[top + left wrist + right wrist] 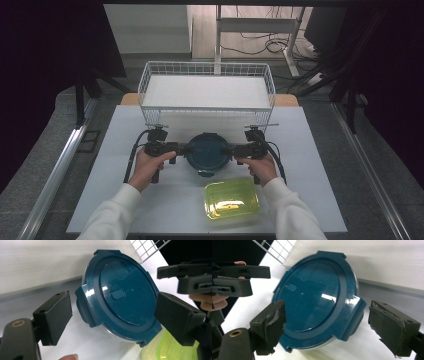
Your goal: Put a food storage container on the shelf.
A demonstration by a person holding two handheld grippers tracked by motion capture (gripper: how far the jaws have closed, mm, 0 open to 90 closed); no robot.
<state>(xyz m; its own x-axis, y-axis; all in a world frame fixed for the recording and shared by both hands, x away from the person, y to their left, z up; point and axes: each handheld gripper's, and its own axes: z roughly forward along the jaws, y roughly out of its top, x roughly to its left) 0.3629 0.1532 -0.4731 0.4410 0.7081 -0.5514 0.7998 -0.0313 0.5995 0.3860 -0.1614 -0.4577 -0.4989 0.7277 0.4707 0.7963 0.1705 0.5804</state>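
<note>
Seen from the high view, a round blue-lidded container [208, 152] is flanked by two hand-held grippers on a white table [120, 200]. The left gripper [183, 148] is held level by the left hand [148, 165] and pointed inward at the container's left side; the right gripper [235, 150] is held the same way by the right hand [260, 167] at the opposite side. Both white-sleeved forearms are brought in from the near edge and angled toward each other. A yellow-green lidded box [232, 198] is set just in front of the container, between the two wrists, and a white wire basket [206, 92] is stood close behind it. Bare tabletop is left open to the far left and far right of the hands.

In the left gripper view, the jaws are spread wide, with the container's lid [120, 297] between them. One latch tab [86, 305] is seen just beside one pad [56, 317] with a gap between; the other pad [176, 315] is placed against the lid's rim, though contact cannot be told. The right gripper [185, 277] is seen beyond.

In the right gripper view, the jaws are likewise held apart about the lid [312, 297]. One pad [272, 323] is overlapped with the rim; the other pad [390, 327] is kept clear of a latch tab [354, 308].
</note>
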